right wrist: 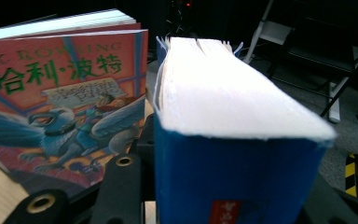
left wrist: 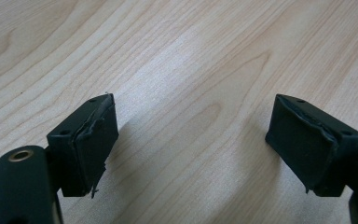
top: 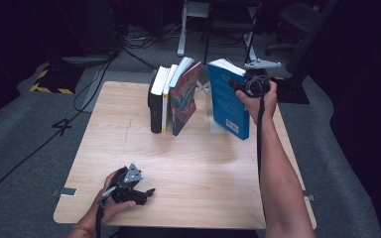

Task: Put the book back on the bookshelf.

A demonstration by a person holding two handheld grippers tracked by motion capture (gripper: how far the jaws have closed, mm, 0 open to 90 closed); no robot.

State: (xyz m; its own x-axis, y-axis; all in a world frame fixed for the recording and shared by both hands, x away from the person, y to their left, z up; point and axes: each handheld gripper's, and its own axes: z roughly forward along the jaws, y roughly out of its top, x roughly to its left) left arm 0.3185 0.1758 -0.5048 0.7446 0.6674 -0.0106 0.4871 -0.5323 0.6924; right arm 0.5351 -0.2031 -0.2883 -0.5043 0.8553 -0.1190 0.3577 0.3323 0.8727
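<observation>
Right gripper pinches blue book, upright, raised near table's far right edge; row of books lies to its left. Left gripper spread, idle, near edge.

- A black book, a yellow-spined book and a red book with a winged creature on its cover are being kept standing together at the far middle of the wooden table.
- The red book is being leaned to the left.
- Cables are being trailed over the grey floor.
- A yellow-black marking is being shown there.
</observation>
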